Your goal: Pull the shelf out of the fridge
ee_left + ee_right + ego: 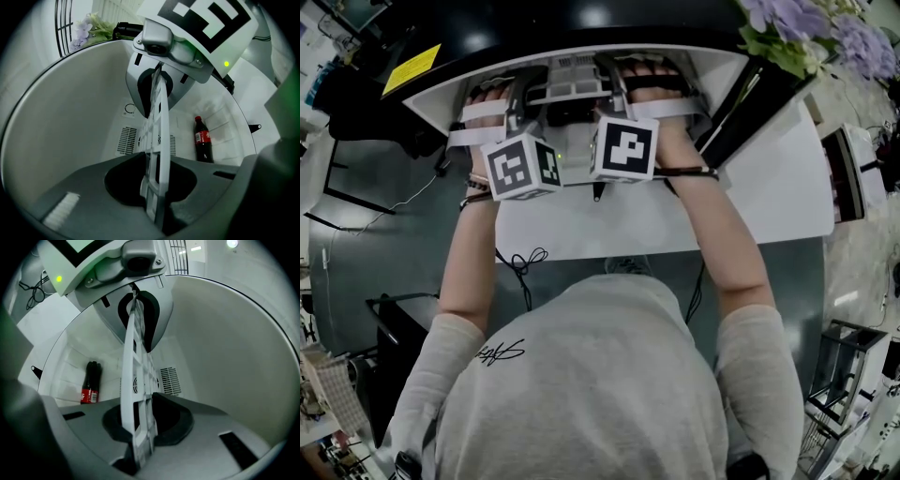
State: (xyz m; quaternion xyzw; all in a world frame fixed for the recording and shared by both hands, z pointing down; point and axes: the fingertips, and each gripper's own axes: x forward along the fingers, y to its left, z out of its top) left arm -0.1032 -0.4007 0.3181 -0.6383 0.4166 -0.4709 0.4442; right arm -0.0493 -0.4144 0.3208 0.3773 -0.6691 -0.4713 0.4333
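Note:
The white grid shelf point(572, 89) lies inside the open fridge point(441, 94), held at its near edge by both grippers. My left gripper point(517, 111), with its marker cube, grips the shelf's left part and my right gripper point(615, 86) its right part. In the left gripper view the shelf point(157, 140) runs edge-on from my left gripper point(154, 208), whose jaws are shut on it, up to the right gripper point(154, 82). The right gripper view shows the same shelf point(136, 380) clamped in my right gripper point(140, 439), with the left gripper point(138, 310) at its far end.
A cola bottle point(202, 140) stands in the white fridge door's rack, seen also as the dark bottles point(91, 380). Vent grilles point(126, 139) mark the back wall. The open white door point(778, 178) spreads right. Purple flowers point(811, 23) sit on top at right.

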